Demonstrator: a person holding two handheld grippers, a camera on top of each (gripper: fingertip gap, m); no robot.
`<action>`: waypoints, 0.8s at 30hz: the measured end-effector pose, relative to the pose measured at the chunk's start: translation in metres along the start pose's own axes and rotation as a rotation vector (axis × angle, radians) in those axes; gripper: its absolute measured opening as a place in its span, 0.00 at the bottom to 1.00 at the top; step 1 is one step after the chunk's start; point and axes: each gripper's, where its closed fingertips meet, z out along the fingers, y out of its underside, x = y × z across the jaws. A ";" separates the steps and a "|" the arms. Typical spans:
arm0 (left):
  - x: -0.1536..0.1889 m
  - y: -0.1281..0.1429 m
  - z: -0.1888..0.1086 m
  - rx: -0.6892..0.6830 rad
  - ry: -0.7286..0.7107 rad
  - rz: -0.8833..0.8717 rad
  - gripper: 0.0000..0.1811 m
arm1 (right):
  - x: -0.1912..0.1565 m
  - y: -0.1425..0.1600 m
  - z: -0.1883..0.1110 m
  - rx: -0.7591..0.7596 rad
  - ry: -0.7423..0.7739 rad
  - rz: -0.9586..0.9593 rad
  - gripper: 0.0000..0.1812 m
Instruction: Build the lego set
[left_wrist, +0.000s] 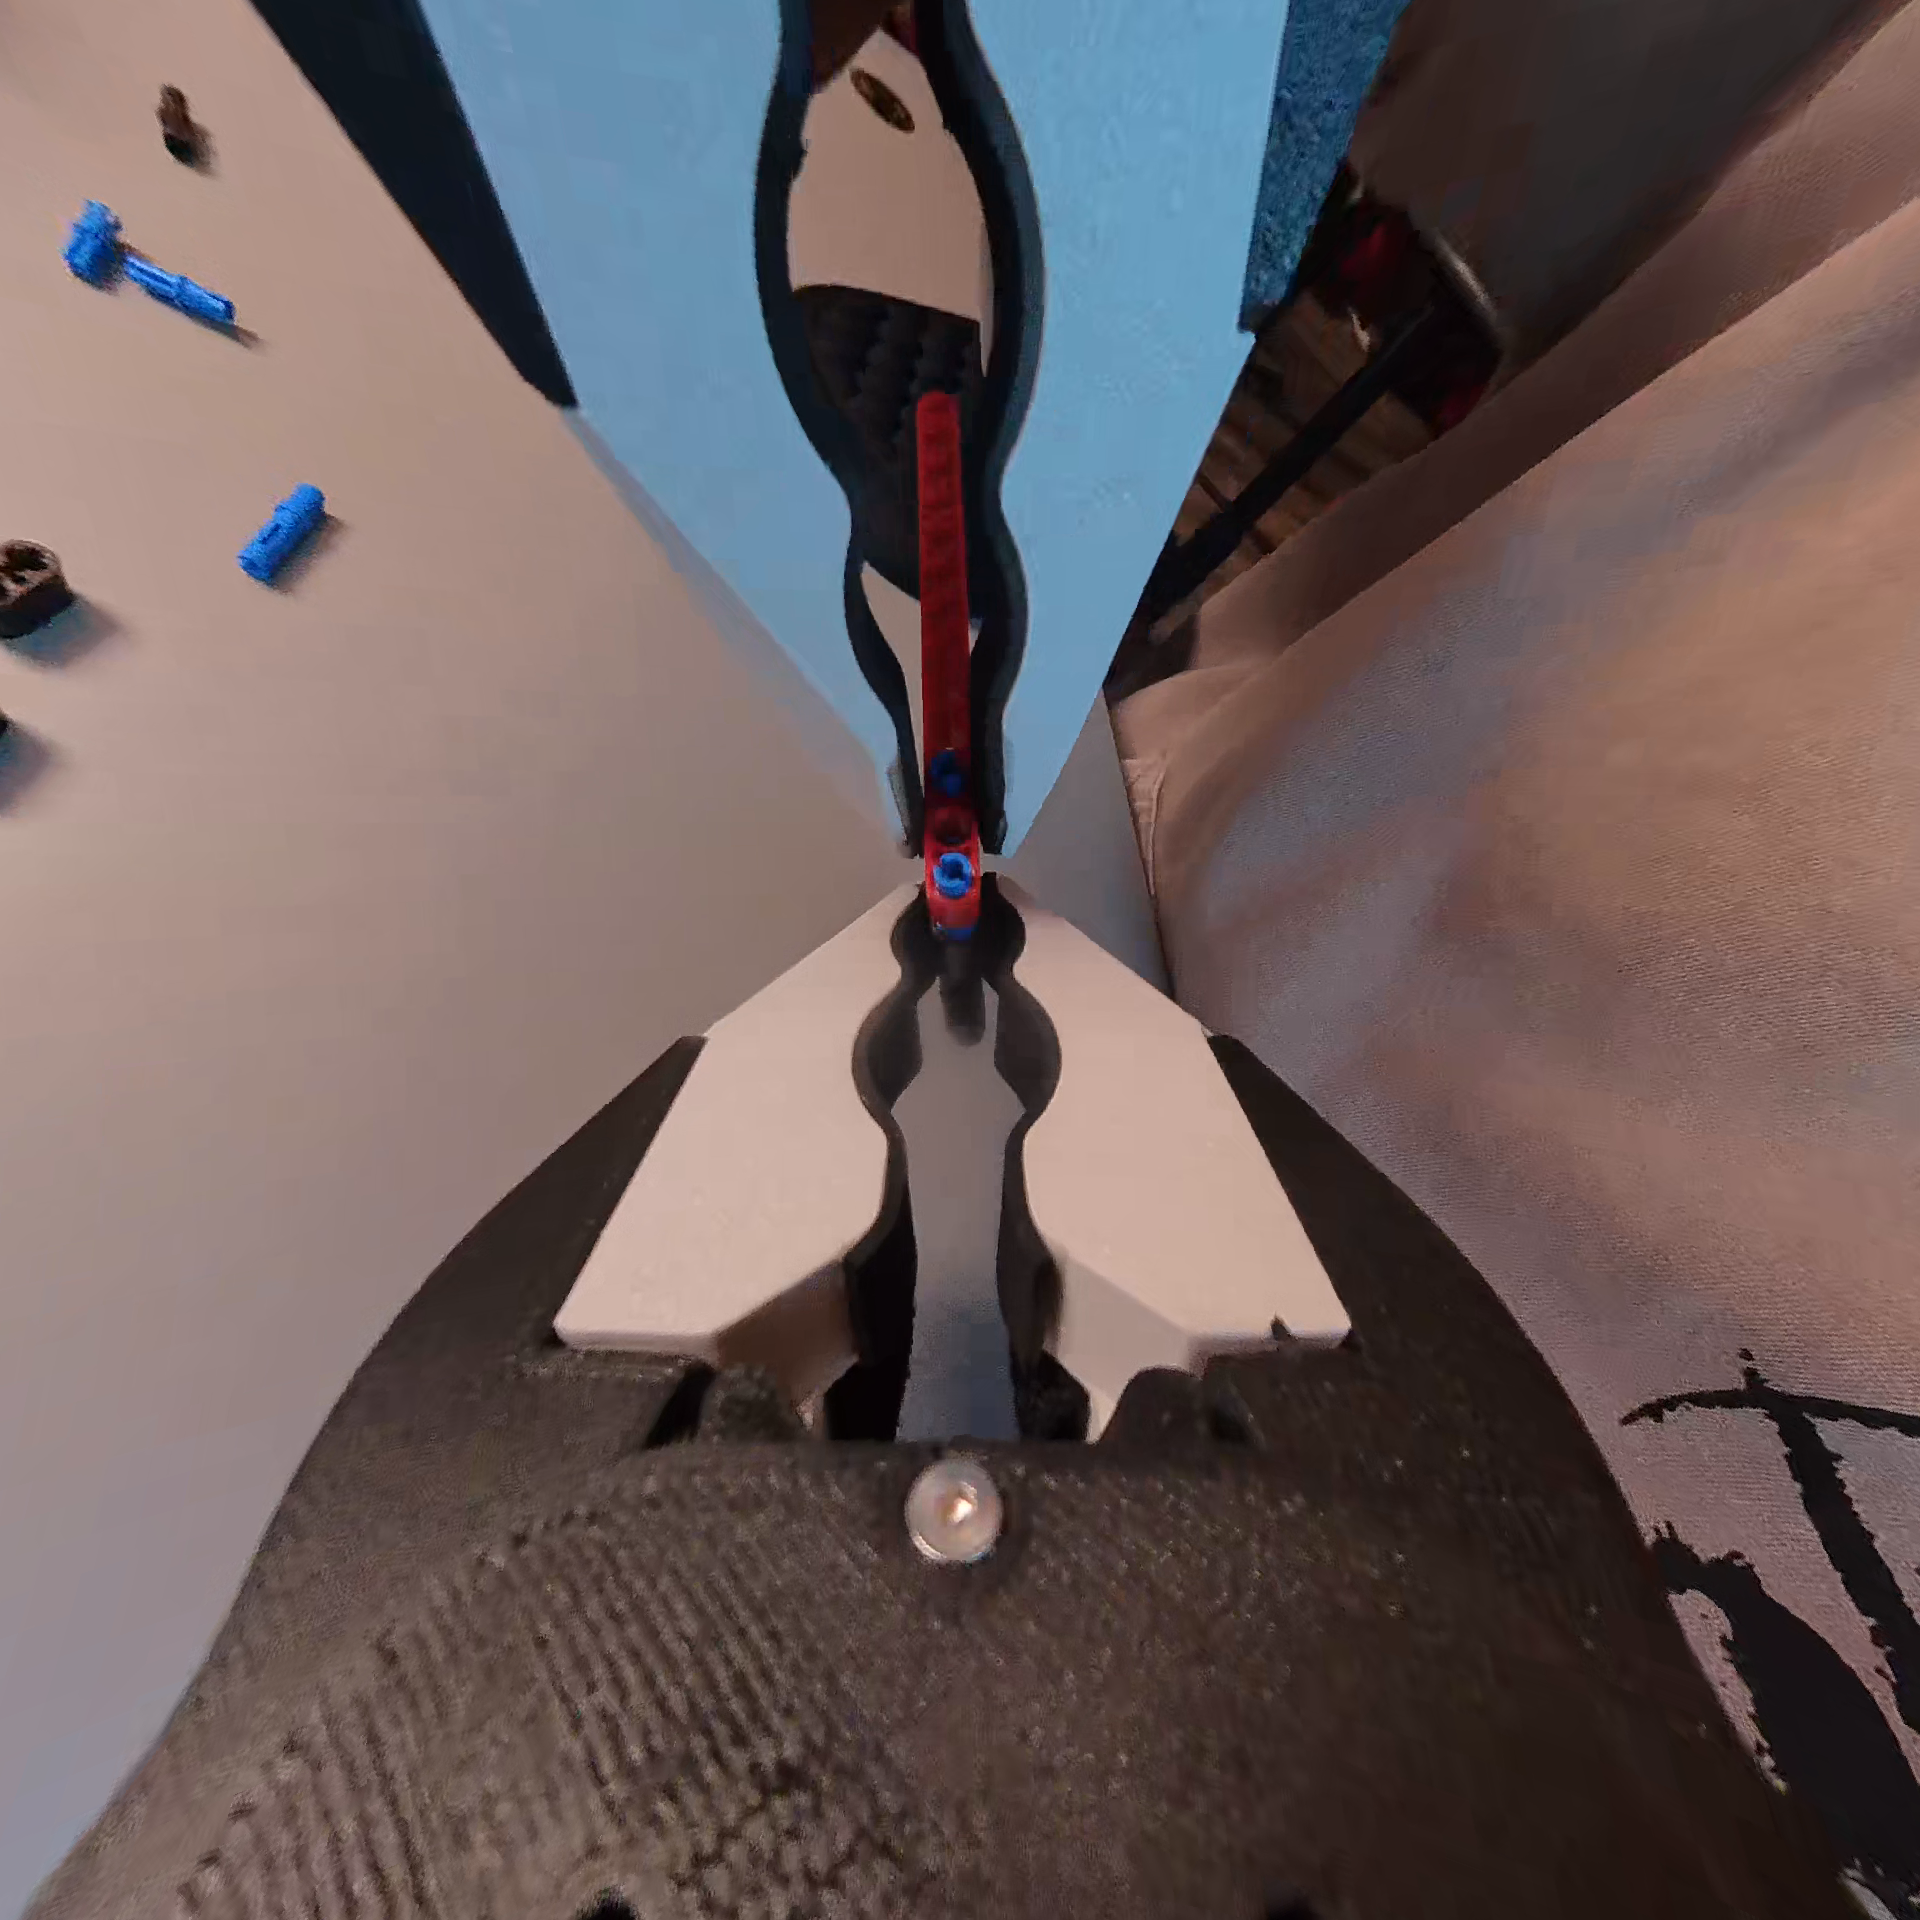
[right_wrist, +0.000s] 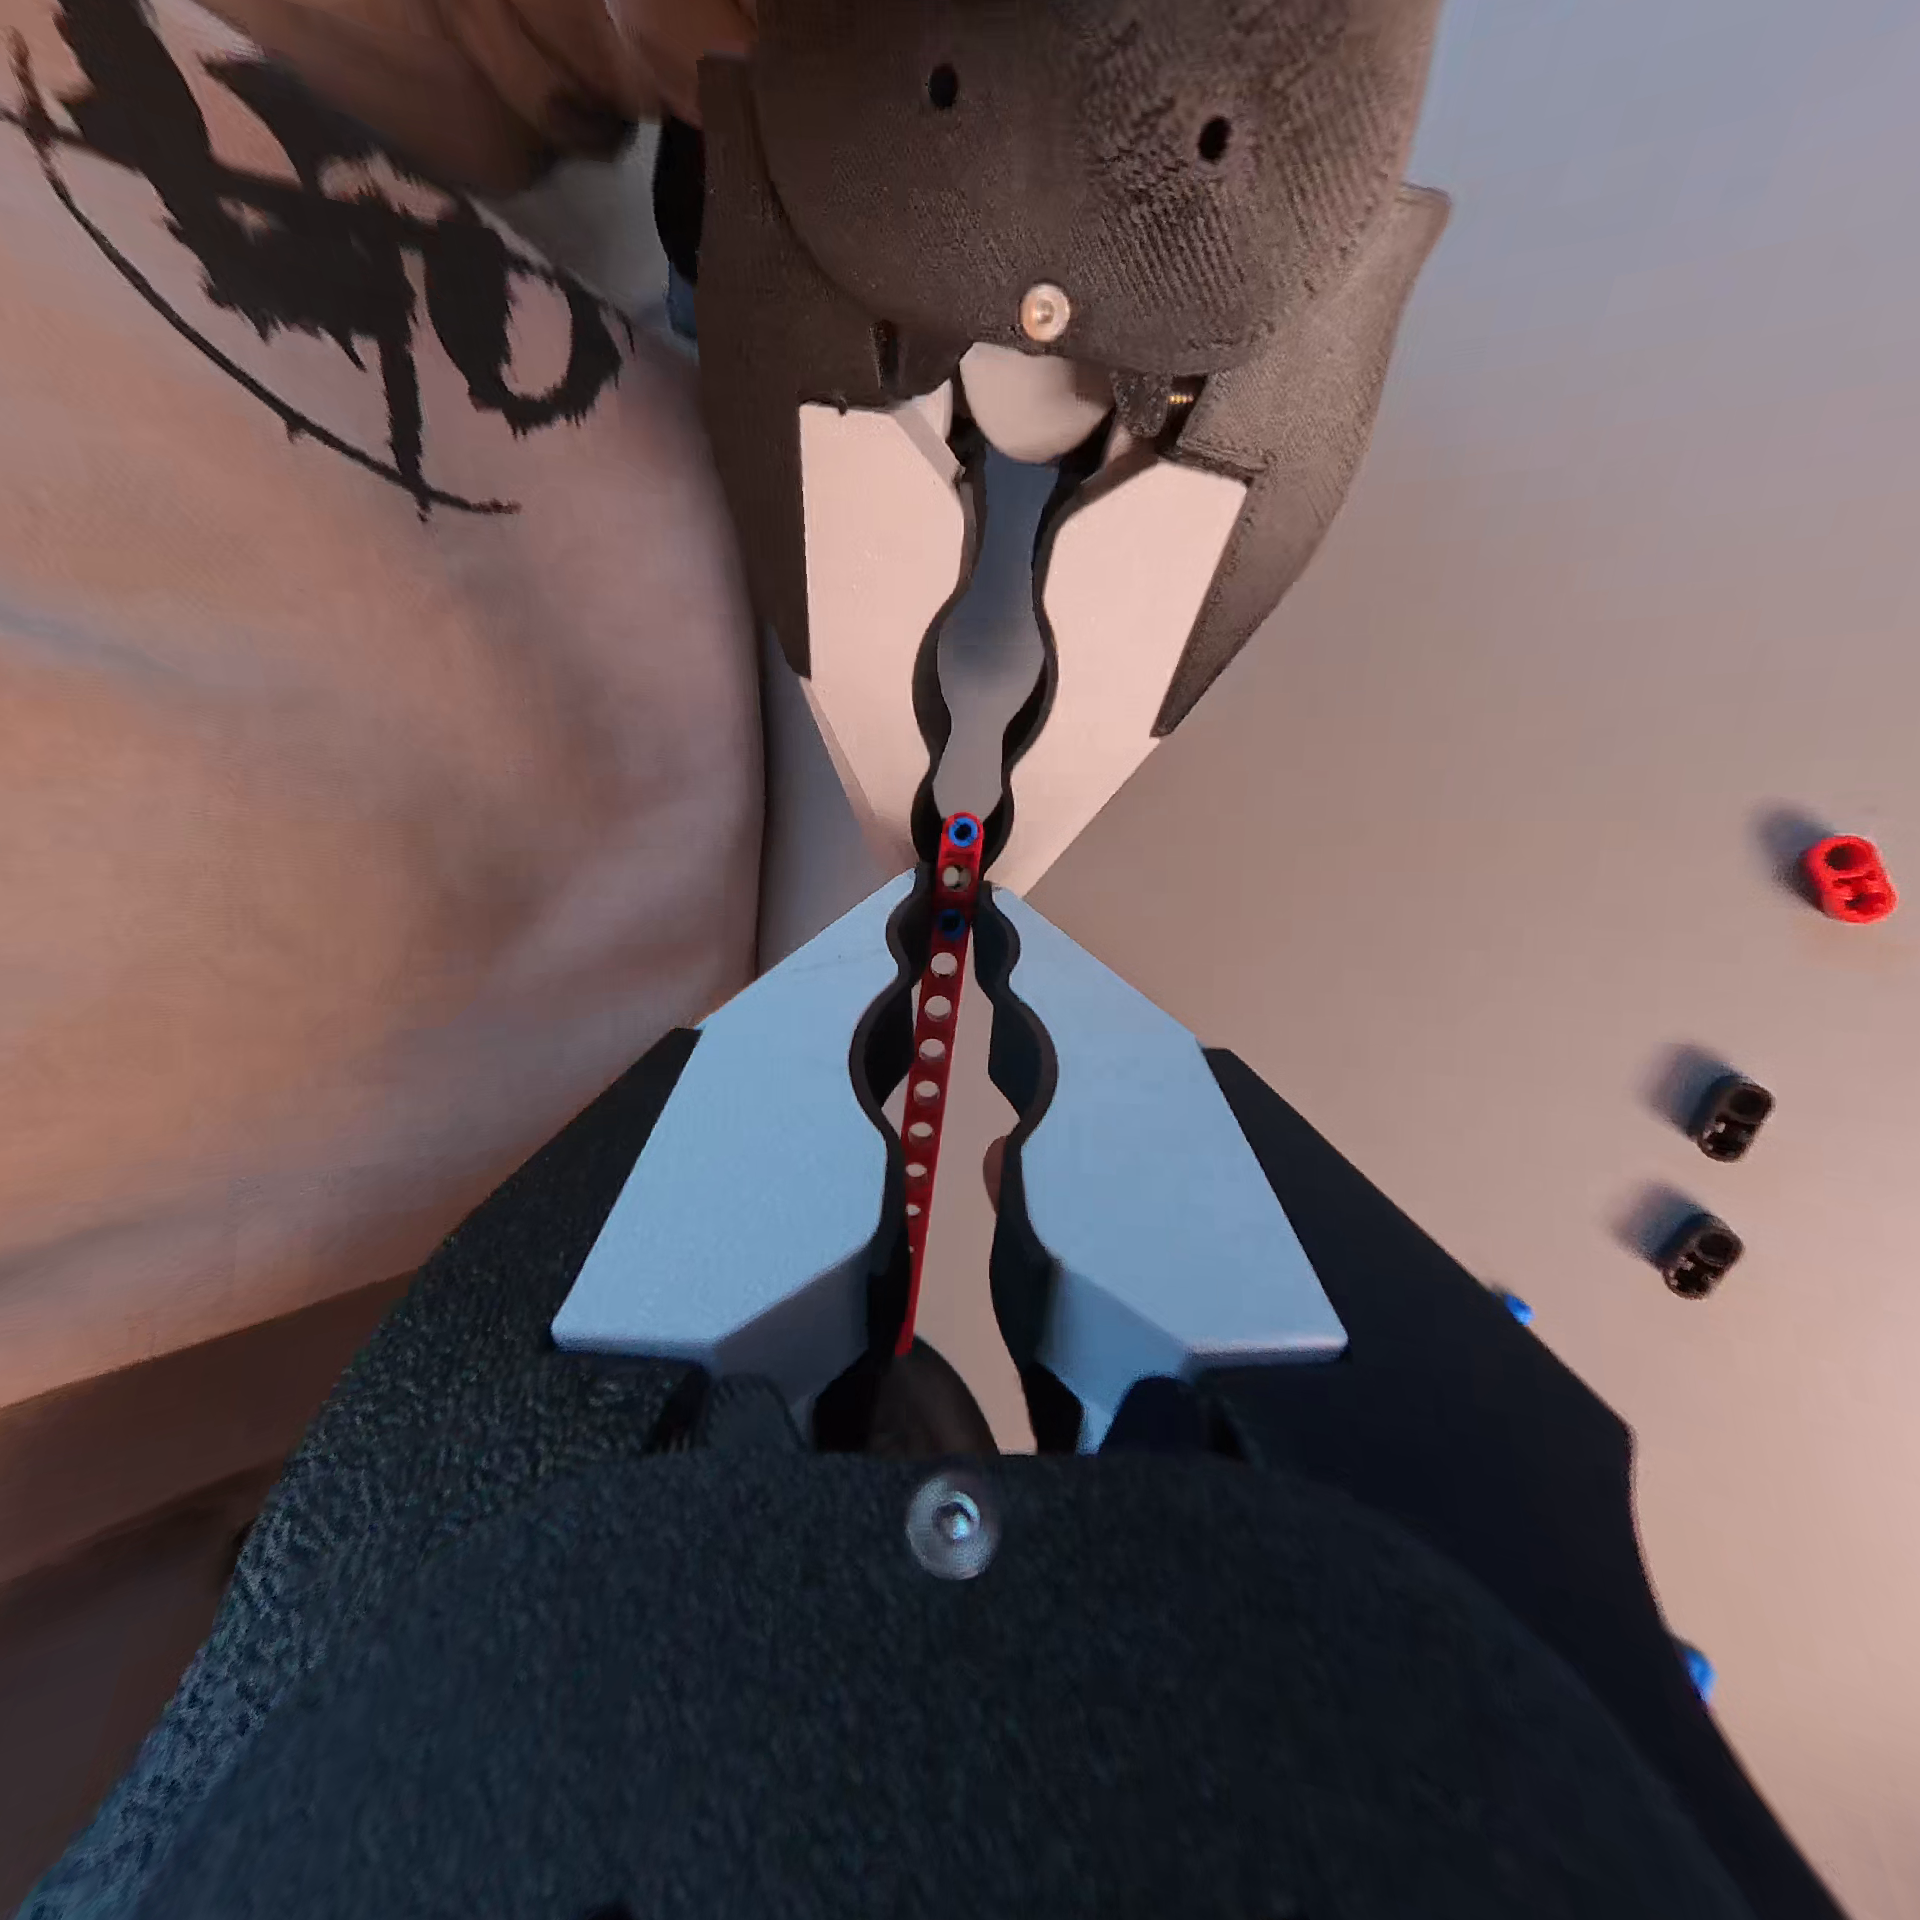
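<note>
A long red beam with holes (right_wrist: 928, 1081) lies lengthwise between the fingers of my right gripper (right_wrist: 951, 896), which is shut on it. Two blue pins (right_wrist: 963, 831) sit in holes near the beam's far end. My left gripper (left_wrist: 956, 906) faces the right gripper (left_wrist: 951, 831) tip to tip and is shut on that far end of the beam (left_wrist: 943, 623). The blue pins (left_wrist: 949, 873) show right at the meeting fingertips. In the right wrist view the left gripper (right_wrist: 961, 864) comes in from above. Both grippers hold the beam above the table.
On the pale table (left_wrist: 364, 831), left of the grippers, lie a blue axle pin (left_wrist: 145, 270), a short blue pin (left_wrist: 283, 532) and black bushes (left_wrist: 31, 587). A red connector (right_wrist: 1849, 878) and two black connectors (right_wrist: 1730, 1117) lie to the right. A person's beige printed shirt (right_wrist: 312, 727) is close by. Both grippers' tips are close together, under 4 cm apart.
</note>
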 end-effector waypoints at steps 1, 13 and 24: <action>-0.001 -0.004 -0.003 0.035 -0.003 0.002 0.03 | 0.001 -0.003 -0.004 0.048 -0.012 0.013 0.03; -0.012 -0.053 -0.059 0.456 0.019 -0.100 0.03 | 0.011 -0.020 -0.056 0.753 -0.123 0.121 0.03; -0.022 -0.038 -0.048 0.355 -0.048 -0.111 0.03 | 0.023 -0.017 -0.048 0.790 0.047 0.036 0.02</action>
